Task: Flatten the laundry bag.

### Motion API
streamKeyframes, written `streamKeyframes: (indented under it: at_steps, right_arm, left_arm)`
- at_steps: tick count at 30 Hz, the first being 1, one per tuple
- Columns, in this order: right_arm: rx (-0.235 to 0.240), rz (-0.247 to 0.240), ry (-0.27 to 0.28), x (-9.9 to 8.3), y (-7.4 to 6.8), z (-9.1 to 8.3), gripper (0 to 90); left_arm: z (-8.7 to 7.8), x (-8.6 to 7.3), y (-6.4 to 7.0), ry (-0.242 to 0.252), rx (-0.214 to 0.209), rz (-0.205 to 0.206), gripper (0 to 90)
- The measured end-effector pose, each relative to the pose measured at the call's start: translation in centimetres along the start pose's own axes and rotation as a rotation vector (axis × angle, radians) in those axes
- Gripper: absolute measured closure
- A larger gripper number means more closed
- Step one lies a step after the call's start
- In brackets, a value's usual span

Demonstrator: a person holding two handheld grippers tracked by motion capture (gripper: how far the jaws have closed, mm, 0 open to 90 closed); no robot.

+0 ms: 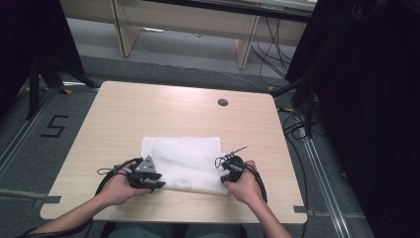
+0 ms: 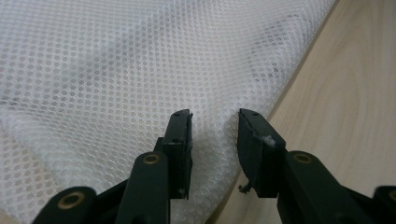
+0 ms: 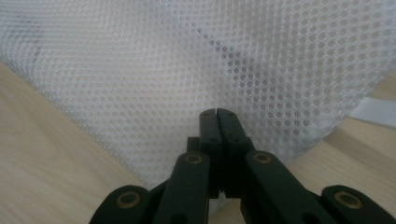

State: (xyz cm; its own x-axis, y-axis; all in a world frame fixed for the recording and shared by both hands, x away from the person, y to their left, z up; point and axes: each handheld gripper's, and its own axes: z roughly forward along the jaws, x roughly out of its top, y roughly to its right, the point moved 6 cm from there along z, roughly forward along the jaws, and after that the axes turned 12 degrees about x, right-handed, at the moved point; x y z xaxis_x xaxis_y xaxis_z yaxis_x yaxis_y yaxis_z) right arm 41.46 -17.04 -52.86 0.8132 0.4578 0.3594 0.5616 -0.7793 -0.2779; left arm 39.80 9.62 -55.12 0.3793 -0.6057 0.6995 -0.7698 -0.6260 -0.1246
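A white mesh cloth (image 1: 185, 163) is lying on the near half of a light wooden table (image 1: 124, 119), folded into a rough rectangle with its near edge running between the two hands. The person's left hand (image 1: 118, 187) is holding the left gripper (image 1: 159, 179) at the cloth's near left corner, and the right hand (image 1: 246, 184) is holding the right gripper (image 1: 224, 171) at the near right corner. In the left gripper view, the left gripper (image 2: 214, 119) is showing its two black jaws standing apart, with the mesh cloth (image 2: 140, 70) lying in the gap between them and spreading away ahead; the pale wood of the table (image 2: 345, 107) is showing to the right of the cloth's edge. Whether the jaw tips are touching the fabric cannot be told. In the right gripper view, the right gripper (image 3: 217, 113) is showing its jaws pressed together on the mesh cloth (image 3: 196, 56), which is rising and puckering slightly from the pinch point, with the table (image 3: 42, 140) showing at both lower sides. A small dark round grommet (image 1: 223, 102) is sitting in the far part of the table, well apart from the cloth. Cables are trailing from both grippers back toward the person's wrists.
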Motion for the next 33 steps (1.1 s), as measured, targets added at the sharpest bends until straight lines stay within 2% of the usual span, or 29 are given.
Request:
streamKeyframes:
  at_steps: [1,2,3,4,8,10,12,14,15,16,17,18,19,20,21,22,23,25,26,27,29,30,31,32,33]
  right_arm:
    - [0.000,-0.026,-0.001,0.2,0.1,0.2,90.0]
    - [0.001,-0.010,-0.007,0.3,0.0,0.4,90.0]
    - [-0.001,-0.025,-0.003,0.5,0.0,0.6,90.0]
    - [-0.004,-0.007,-0.004,0.7,-0.3,0.7,90.0]
    - [-0.008,-0.035,-0.005,1.8,-0.4,1.3,90.0]
    - [-0.013,-0.035,0.006,2.4,-0.4,1.6,90.0]
    - [-0.018,-0.044,0.005,3.0,-0.3,1.9,90.0]
    - [-0.016,-0.048,-0.015,3.4,-0.4,2.0,89.7]
    - [-0.016,-0.048,-0.015,3.4,-0.4,2.0,89.7]
    - [-0.016,-0.021,-0.021,3.5,-0.6,2.0,88.4]
    - [0.007,-0.057,-0.028,4.1,-0.3,2.0,84.8]
    - [0.009,-0.033,-0.036,4.4,-0.4,1.7,84.4]
    - [0.009,-0.033,-0.036,4.4,-0.4,1.7,84.4]
    - [-0.001,-0.066,0.046,6.1,-0.4,0.8,81.5]
    - [-0.001,-0.066,0.046,6.1,-0.4,0.8,81.5]
    - [-0.008,-0.071,0.093,7.5,-0.3,0.1,75.7]
    - [-0.008,-0.071,0.093,7.5,-0.3,0.1,75.7]
    - [-0.010,-0.095,0.132,9.2,0.2,0.0,69.2]
    - [-0.037,-0.113,0.128,10.5,0.8,0.4,62.4]
    - [-0.035,-0.127,0.125,11.1,1.0,0.8,59.3]
    - [-0.027,-0.130,0.130,12.2,1.7,1.7,53.8]
    - [-0.034,-0.133,0.122,12.5,2.0,2.2,51.1]
    - [-0.034,-0.133,0.122,12.5,2.0,2.2,51.1]
    - [-0.049,-0.140,0.102,12.9,2.7,3.1,48.1]
    - [-0.061,-0.145,0.109,13.1,3.1,3.5,47.0]
  left_arm:
    - [0.0,0.0,-0.4,-0.004,0.022,0.005,65.0]
    - [0.1,-0.1,-0.7,-0.008,0.029,0.018,65.1]
    - [0.1,0.0,-0.8,0.000,0.032,0.003,65.3]
    - [0.1,-0.1,-1.2,-0.004,0.040,0.006,65.4]
    - [0.3,-0.3,-2.3,0.001,0.057,-0.020,65.5]
    - [0.2,-0.4,-2.5,-0.001,0.059,-0.022,65.5]
    - [0.4,-0.3,-3.4,-0.002,0.082,-0.017,65.5]
    - [0.5,-0.3,-3.8,-0.005,0.092,-0.023,65.5]
    - [0.5,-0.3,-3.8,-0.005,0.092,-0.023,65.5]
    - [0.6,-0.3,-3.9,-0.003,0.081,-0.035,65.5]
    - [0.6,-0.2,-4.3,-0.002,0.103,-0.030,65.5]
    - [0.6,-0.1,-4.2,0.001,0.102,-0.044,65.4]
    - [0.6,-0.1,-4.2,0.001,0.102,-0.044,65.2]
    - [0.4,0.1,-4.2,0.012,0.113,-0.033,65.1]
    - [0.4,0.1,-4.2,0.012,0.113,-0.033,64.9]
    - [0.2,0.7,-3.8,0.036,0.107,-0.040,64.8]
    - [0.2,0.7,-3.8,0.036,0.107,-0.040,64.4]
    - [0.1,1.4,-3.1,0.060,0.094,-0.037,64.0]
    - [0.3,1.8,-2.5,0.062,0.080,-0.002,62.6]
    - [0.6,1.9,-2.2,0.065,0.070,-0.006,62.3]
    - [1.1,2.1,-1.9,0.057,0.066,0.014,62.2]
    - [1.3,2.1,-1.9,0.049,0.070,0.028,62.3]
    - [1.3,2.1,-1.9,0.049,0.070,0.028,62.4]
    - [1.6,2.2,-1.8,0.045,0.067,0.023,62.5]
    - [1.6,2.2,-1.8,0.045,0.067,0.023,62.6]
